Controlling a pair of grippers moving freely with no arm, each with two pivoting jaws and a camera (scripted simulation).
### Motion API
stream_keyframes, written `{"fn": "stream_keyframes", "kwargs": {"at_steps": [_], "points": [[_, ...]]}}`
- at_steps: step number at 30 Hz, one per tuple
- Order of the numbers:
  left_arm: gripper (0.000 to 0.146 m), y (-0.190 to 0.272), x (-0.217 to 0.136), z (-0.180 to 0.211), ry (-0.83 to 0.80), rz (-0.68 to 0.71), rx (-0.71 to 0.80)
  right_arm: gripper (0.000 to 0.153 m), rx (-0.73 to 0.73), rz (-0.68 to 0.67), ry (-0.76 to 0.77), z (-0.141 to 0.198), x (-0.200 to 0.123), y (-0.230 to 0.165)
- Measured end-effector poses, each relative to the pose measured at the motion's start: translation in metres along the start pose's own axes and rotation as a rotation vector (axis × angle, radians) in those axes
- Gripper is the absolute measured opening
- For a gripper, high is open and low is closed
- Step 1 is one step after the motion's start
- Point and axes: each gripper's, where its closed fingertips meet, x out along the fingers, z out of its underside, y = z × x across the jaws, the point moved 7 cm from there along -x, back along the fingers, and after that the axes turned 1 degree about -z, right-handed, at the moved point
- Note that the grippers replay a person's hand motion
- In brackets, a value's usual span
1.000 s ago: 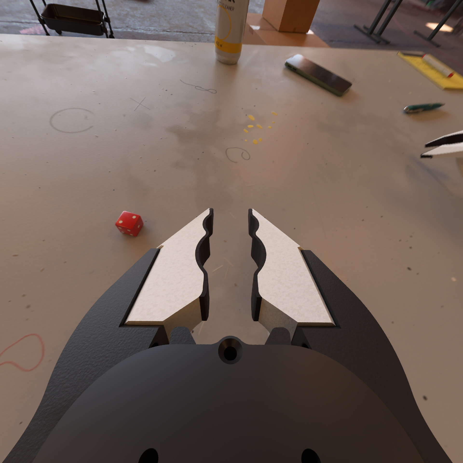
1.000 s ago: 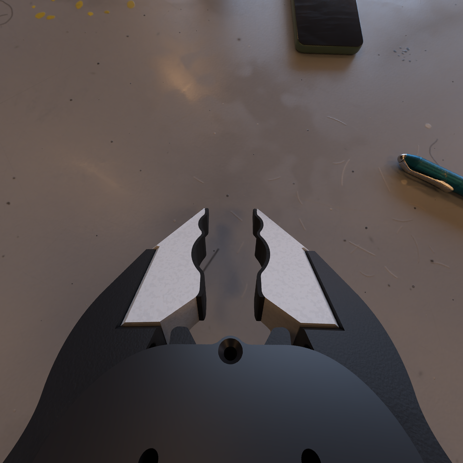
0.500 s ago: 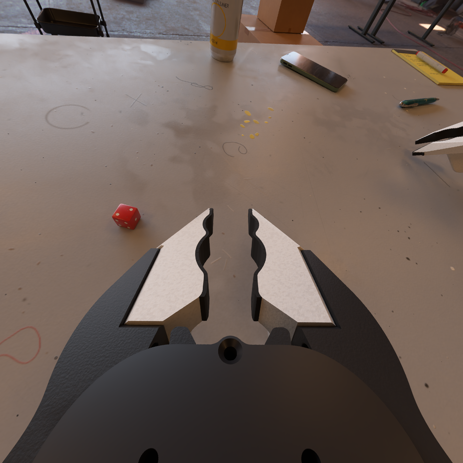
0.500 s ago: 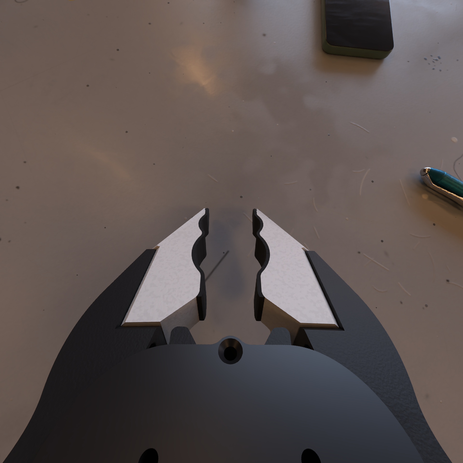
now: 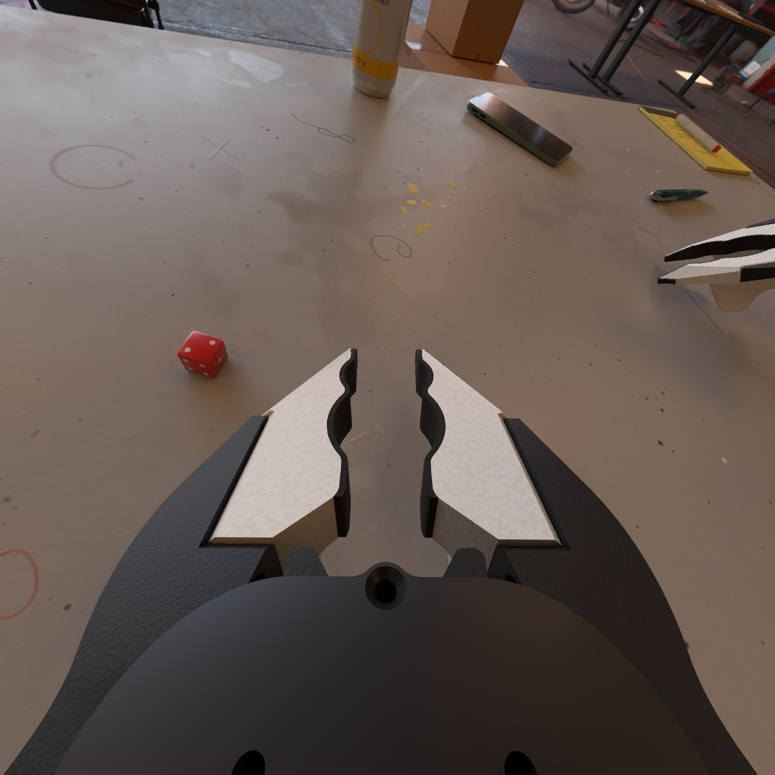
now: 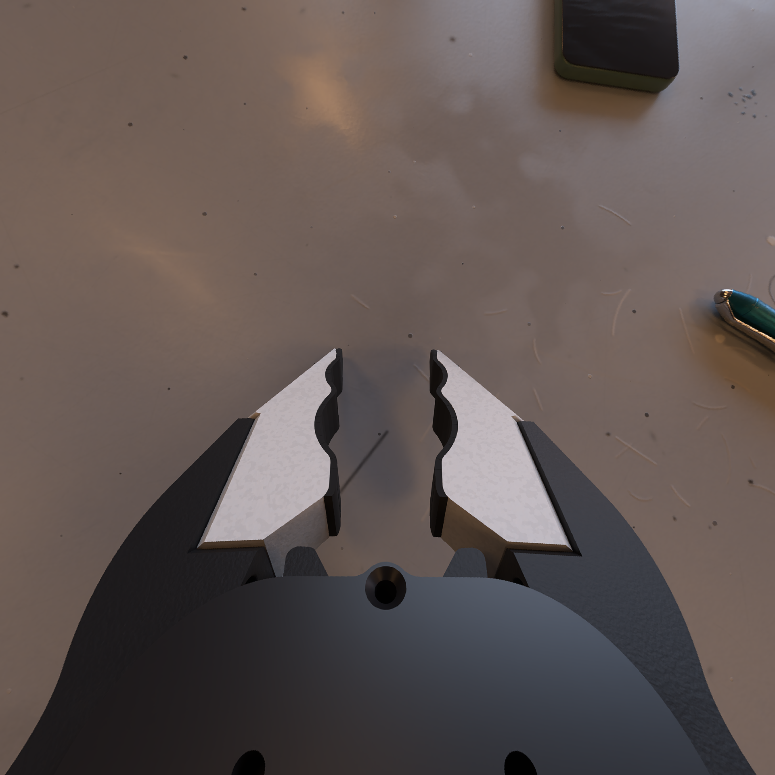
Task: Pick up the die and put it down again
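A red die (image 5: 202,354) with white dots lies on the beige table (image 5: 167,251), in the left wrist view, to the left of my left gripper's fingertips. My left gripper (image 5: 386,356) is open and empty, above the table, with the die outside its jaws. My right gripper (image 6: 386,356) is open and empty over bare table; the die does not show in its view. The right gripper also shows at the right edge of the left wrist view (image 5: 671,268).
A white and yellow bottle (image 5: 377,46) stands at the far edge. A dark phone (image 5: 520,128) (image 6: 616,42), a teal pen (image 5: 677,195) (image 6: 746,314) and a yellow pad (image 5: 696,144) with a marker lie at the right. A cardboard box (image 5: 474,25) stands behind the table.
The left gripper's view has turned and shifted, so the die sits a little nearer its fingers. The right gripper has opened wider and drifted toward the phone and pen.
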Motion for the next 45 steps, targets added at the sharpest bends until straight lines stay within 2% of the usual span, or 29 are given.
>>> {"fn": "stream_keyframes", "kwargs": {"at_steps": [13, 17, 20, 23, 26, 30, 35, 41, 45], "points": [[0.027, -0.007, -0.001, 0.0, 0.002, 0.017, -0.072, 0.04, 0.011, -0.026, -0.001, 0.001, 0.001, 0.001], [0.038, -0.012, -0.003, 0.001, -0.011, 0.015, -0.119, 0.038, 0.009, -0.038, 0.003, 0.001, 0.0, 0.001], [0.047, -0.026, -0.011, 0.0, -0.044, -0.059, -0.098, 0.038, 0.024, -0.047, 0.007, 0.002, 0.0, 0.002], [0.048, -0.046, -0.022, -0.006, -0.063, -0.179, -0.06, 0.038, 0.035, -0.056, 0.014, 0.002, -0.001, 0.003], [0.049, -0.057, -0.026, -0.014, -0.076, -0.168, -0.069, 0.038, 0.042, -0.067, 0.015, 0.002, -0.001, 0.003], [0.049, -0.067, -0.021, -0.01, -0.21, -0.102, -0.038, 0.038, 0.055, -0.082, 0.024, 0.002, -0.002, 0.004], [0.049, -0.082, -0.012, 0.001, -0.363, -0.1, -0.029, 0.038, 0.072, -0.103, 0.035, 0.002, -0.003, 0.005], [0.051, -0.081, -0.003, -0.005, -0.395, -0.119, -0.092, 0.038, 0.085, -0.116, 0.029, 0.002, -0.003, 0.006], [0.06, -0.08, 0.008, -0.011, -0.404, -0.163, -0.045, 0.038, 0.09, -0.123, 0.026, 0.002, -0.002, 0.006]]}}
